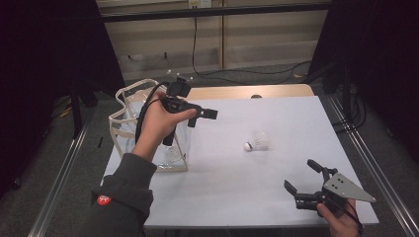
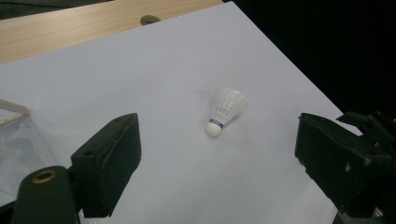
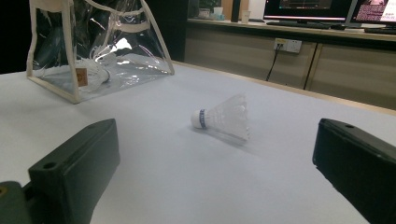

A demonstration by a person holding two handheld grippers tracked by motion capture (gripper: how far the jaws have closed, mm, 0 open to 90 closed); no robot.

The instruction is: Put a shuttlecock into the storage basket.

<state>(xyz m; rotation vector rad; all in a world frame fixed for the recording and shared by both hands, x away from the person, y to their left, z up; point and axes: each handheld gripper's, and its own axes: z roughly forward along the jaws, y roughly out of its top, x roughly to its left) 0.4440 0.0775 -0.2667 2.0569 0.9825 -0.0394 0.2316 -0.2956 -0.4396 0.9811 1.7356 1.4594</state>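
A white shuttlecock (image 1: 257, 141) lies on its side on the white table (image 1: 276, 113), right of centre. My left gripper (image 1: 202, 118) is held in the air above a clear plastic bag (image 1: 129, 114), open and holding nothing. In the left gripper view the shuttlecock (image 2: 224, 111) lies on the table beyond its spread jaws (image 2: 217, 137). My right gripper (image 1: 300, 175) rests low near the front right corner, open, pointing at the shuttlecock (image 3: 222, 119), which lies well ahead of its jaws (image 3: 217, 142). The bag (image 3: 93, 42) holds another shuttlecock (image 3: 95, 70).
The clear bag stands upright at the table's left edge with its cream handles up. A wooden strip (image 1: 247, 92) runs along the far edge. Metal rails (image 1: 365, 163) flank the table, and cables (image 1: 257, 73) lie on the floor behind.
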